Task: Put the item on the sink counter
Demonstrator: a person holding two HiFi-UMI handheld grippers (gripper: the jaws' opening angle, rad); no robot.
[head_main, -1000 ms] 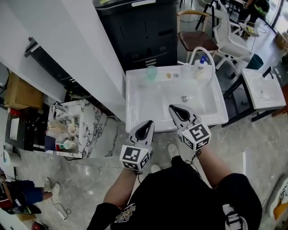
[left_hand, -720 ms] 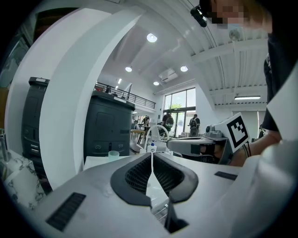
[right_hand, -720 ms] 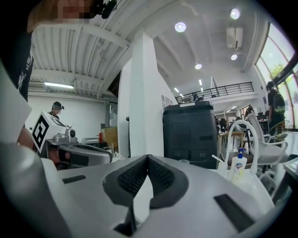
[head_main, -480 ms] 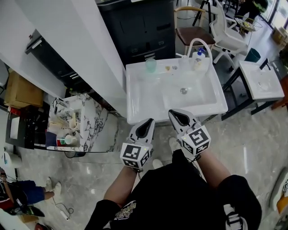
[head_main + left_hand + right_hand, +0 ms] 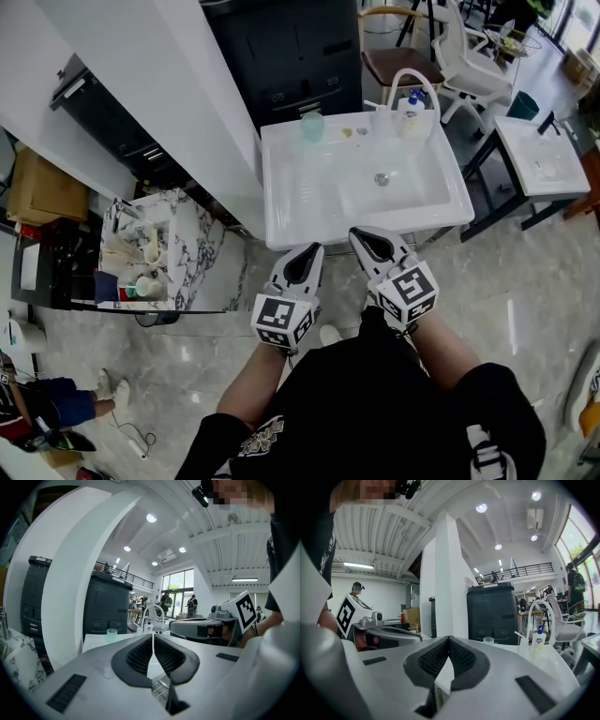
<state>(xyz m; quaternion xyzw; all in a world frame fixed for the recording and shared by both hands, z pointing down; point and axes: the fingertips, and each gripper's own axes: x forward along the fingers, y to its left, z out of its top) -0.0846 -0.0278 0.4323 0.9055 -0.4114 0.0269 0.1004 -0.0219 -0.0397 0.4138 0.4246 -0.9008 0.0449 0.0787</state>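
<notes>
The white sink (image 5: pixel 291 202) stands ahead of me, with a pale green cup (image 5: pixel 312 125) and a soap bottle (image 5: pixel 410 114) on its back ledge beside the curved faucet (image 5: pixel 413 82). My left gripper (image 5: pixel 308 253) and right gripper (image 5: pixel 367 238) hover side by side just short of the sink's front rim. Both are shut, with nothing between the pads. In the left gripper view the jaws (image 5: pixel 153 638) meet, with the cup (image 5: pixel 111 635) beyond. In the right gripper view the jaws (image 5: pixel 448 641) meet too, and the cup (image 5: pixel 488 641) and soap bottle (image 5: pixel 538 640) show beyond them.
A dark cabinet (image 5: pixel 291 56) stands behind the sink and a white column (image 5: pixel 159 103) to its left. A marble-patterned rack (image 5: pixel 192 258) with cups and clutter is at the left. Chairs (image 5: pixel 403 61) and a second white basin (image 5: pixel 544 169) are at the right.
Both grippers have drawn back from the sink toward my body. Their tips lay over the front rim before and now sit short of it. Neither took hold of anything.
</notes>
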